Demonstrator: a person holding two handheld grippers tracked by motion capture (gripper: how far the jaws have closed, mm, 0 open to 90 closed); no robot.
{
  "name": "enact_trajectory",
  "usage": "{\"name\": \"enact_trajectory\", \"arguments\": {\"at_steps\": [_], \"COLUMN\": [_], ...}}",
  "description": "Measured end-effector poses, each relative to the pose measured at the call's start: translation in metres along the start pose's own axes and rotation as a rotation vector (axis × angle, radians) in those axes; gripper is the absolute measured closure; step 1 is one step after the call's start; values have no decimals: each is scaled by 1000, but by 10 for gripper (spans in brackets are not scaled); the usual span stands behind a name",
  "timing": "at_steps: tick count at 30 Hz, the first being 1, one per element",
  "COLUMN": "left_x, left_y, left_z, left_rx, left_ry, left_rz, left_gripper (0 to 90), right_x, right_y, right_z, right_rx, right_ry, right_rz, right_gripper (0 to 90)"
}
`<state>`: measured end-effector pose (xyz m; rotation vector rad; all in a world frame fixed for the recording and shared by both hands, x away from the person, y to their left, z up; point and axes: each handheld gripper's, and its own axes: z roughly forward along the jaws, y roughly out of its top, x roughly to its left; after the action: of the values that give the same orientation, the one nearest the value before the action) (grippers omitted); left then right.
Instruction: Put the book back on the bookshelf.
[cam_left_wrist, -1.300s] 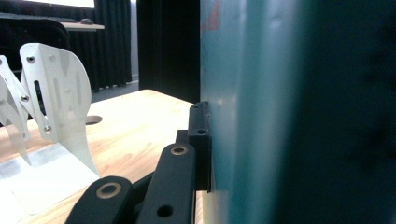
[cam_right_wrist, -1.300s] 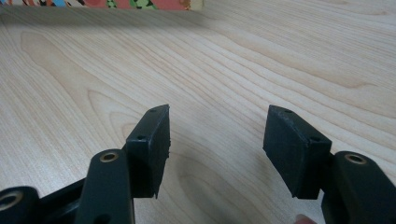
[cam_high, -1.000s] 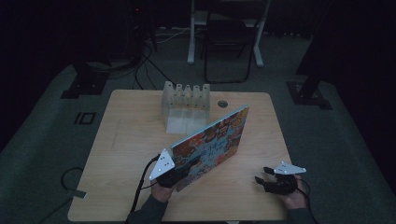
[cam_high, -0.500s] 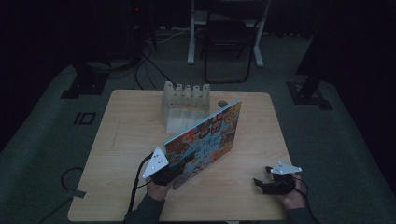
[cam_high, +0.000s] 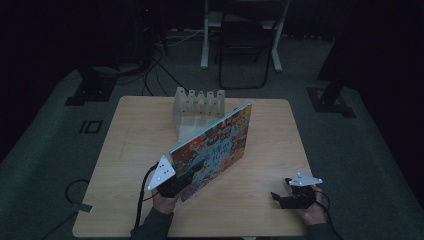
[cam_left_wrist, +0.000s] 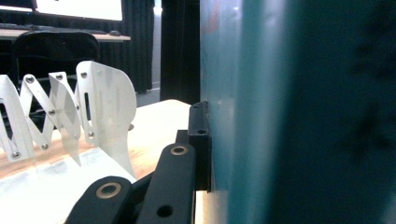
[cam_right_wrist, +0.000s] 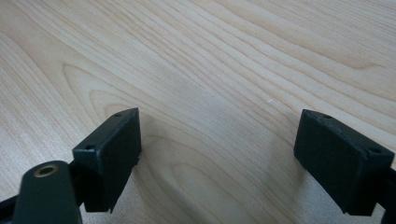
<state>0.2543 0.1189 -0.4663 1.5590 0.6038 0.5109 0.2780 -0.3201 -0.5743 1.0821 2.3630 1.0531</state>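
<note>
A picture book (cam_high: 215, 145) with a busy, colourful cover stands tilted on edge over the middle of the wooden table (cam_high: 135, 130). My left gripper (cam_high: 176, 186) is shut on its lower near corner. In the left gripper view the book's teal side (cam_left_wrist: 303, 112) is close up, with one black pad (cam_left_wrist: 200, 140) pressed flat on it; the other jaw is hidden behind the book. A white folding rack (cam_high: 198, 102) (cam_left_wrist: 100, 107) stands at the table's back, just beyond the book. My right gripper (cam_high: 282, 199) (cam_right_wrist: 219, 154) hovers open above bare wood at the front right, holding nothing.
A folding chair (cam_high: 247, 45) and a white desk leg (cam_high: 205, 35) stand on the dark floor behind the table. Black stand bases (cam_high: 87, 92) (cam_high: 332, 97) and cables lie to either side. Bare wood (cam_right_wrist: 233, 56) lies under the right gripper.
The left gripper has carried the book a little to the left, and its far top corner has swung back toward the rack. The right gripper has barely shifted.
</note>
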Motion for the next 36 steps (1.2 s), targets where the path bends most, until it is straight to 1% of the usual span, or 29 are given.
{"name": "enact_trajectory", "arguments": {"at_steps": [9,16,21,31,36], "left_x": [1,4,6,8,9], "left_y": [2,3,3,4,3], "left_z": [-2,-5,-6,-7,-8], "left_rx": [-1,1,6,9,6], "left_ry": [9,28,44,69,79], "left_rz": [2,1,10,16,10], "left_gripper": [811,811,811,811,810], "right_x": [0,0,0,0,0], "right_y": [0,0,0,0,0], "right_z": [0,0,0,0,0], "right_rx": [1,4,4,3,3], "right_ry": [2,5,5,6,5], "right_rz": [-4,-7,-7,-6,-7], "right_gripper": [135,131,131,131,131]}}
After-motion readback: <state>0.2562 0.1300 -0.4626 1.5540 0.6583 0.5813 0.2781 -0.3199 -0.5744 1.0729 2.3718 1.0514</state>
